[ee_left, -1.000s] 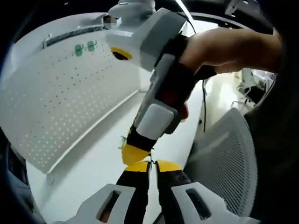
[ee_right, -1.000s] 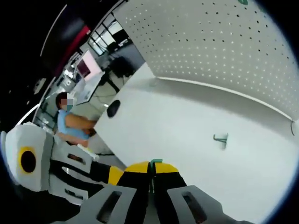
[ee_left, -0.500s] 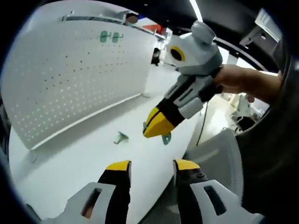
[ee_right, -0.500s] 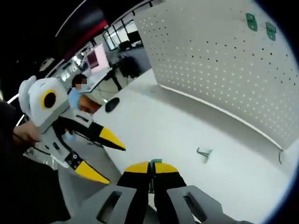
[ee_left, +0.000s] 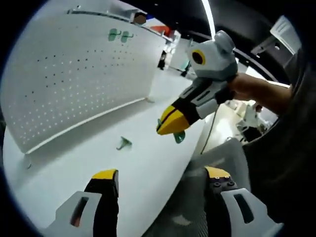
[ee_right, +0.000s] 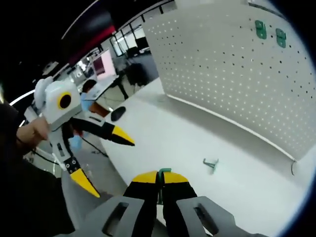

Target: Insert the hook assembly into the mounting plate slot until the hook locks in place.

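white table (ee_right: 163, 143), pegboard (ee_right: 232, 74) behind; loose green hook (ee_right: 211, 163) lying free. left gripper (ee_left: 160, 180) agape; right gripper (ee_right: 159, 177) pinching another green hook (ee_right: 164, 171).

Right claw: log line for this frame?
right claw: shut on green hook | left claw: open | spare hook: on table | pegboard: two hooks mounted

Hook (ee_left: 123, 143) on table (ee_left: 148, 163) before pegboard (ee_left: 74, 84)

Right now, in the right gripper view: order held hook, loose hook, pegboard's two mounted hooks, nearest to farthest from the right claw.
1. Held hook, pinched in the right claw.
2. Loose hook, on the table, right of it.
3. Mounted hooks, high on the pegboard, upper right.
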### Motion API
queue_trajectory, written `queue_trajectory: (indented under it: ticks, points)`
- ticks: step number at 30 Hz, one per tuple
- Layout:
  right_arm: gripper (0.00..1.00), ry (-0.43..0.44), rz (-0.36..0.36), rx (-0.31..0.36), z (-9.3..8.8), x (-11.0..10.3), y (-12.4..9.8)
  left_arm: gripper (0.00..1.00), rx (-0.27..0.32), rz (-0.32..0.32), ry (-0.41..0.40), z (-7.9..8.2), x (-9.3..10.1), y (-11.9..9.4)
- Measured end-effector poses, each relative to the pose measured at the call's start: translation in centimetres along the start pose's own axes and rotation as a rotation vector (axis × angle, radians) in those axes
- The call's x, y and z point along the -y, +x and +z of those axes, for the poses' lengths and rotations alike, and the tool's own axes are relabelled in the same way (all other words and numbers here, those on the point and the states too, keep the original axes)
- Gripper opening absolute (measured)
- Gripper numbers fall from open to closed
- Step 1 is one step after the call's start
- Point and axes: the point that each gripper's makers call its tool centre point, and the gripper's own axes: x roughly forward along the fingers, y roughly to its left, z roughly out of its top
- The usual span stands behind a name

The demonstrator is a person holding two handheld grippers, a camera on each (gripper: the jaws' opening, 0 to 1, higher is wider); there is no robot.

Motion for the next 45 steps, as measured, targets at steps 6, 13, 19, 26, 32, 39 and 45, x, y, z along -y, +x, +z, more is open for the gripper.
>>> queue_trajectory:
  ticks: [6,13,19,26,32,39,45]
  points:
    - [0.0,-0.019,0.004,0.001,-0.1,-0.1,-0.2,0.89,0.028,-0.022,-0.042,0.6,-0.3,-0.4]
    - [0.0,-0.034,0.017,0.025,0.3,-0.5,-0.7,0.94,0.064,-0.044,-0.089,1.3,-0.7,-0.7]
    - [0.0,-0.041,0.035,0.069,1.5,-0.9,-0.9,0.93,0.124,-0.059,-0.059,2.3,-0.3,-0.6]
    - [0.0,-0.074,0.06,0.073,1.5,-1.5,-0.7,0.92,0.13,-0.103,-0.056,2.3,0.9,-0.1]
    - [0.0,0.031,0.219,0.156,2.5,-4.2,-0.7,0.89,0.166,-0.143,-0.081,3.0,1.5,-0.1]
    - [0.0,-0.091,0.306,0.216,3.6,-6.4,-1.3,0.82,0.212,-0.165,-0.06,3.9,2.0,-0.4]
    - [0.0,-0.084,0.388,0.26,4.3,-8.1,-1.5,0.72,0.243,-0.267,-0.087,4.5,3.7,-0.5]
